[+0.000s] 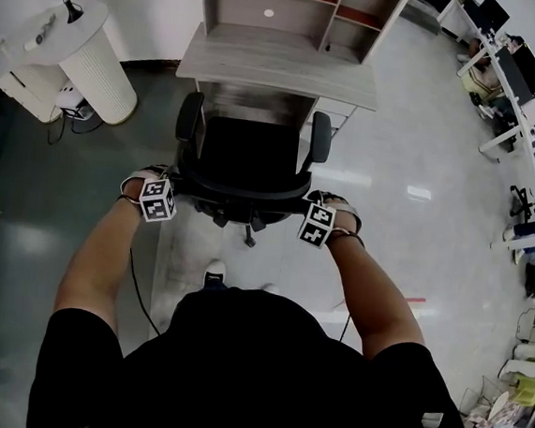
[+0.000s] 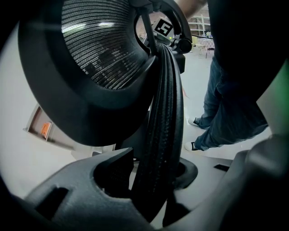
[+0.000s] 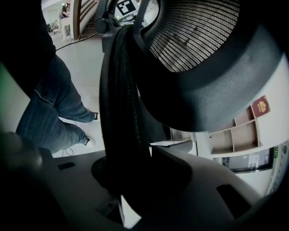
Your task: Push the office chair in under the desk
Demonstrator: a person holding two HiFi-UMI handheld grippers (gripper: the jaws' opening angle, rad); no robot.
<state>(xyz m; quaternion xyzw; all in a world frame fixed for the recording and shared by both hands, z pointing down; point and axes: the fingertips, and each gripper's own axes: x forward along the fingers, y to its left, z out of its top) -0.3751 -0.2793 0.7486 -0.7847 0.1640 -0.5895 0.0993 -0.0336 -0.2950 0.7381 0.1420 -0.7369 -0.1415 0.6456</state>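
Head view, looking steeply down. A glossy pale floor [image 1: 404, 165] runs across an open office, with rows of workstations [image 1: 528, 102] at the right edge and a round white ribbed stand [image 1: 97, 74] at upper left. A grey wood desk [image 1: 272, 68] with a shelf unit [image 1: 301, 9] on it stands at top centre. The black office chair [image 1: 250, 155] stands just in front of the desk and faces it, its seat largely outside the desktop's front edge. The left gripper [image 2: 151, 178] and the right gripper [image 3: 128, 176] each have their jaws partly closed, clamped on the ribbed rim [image 2: 163, 126] of the chair's mesh backrest, one at either side
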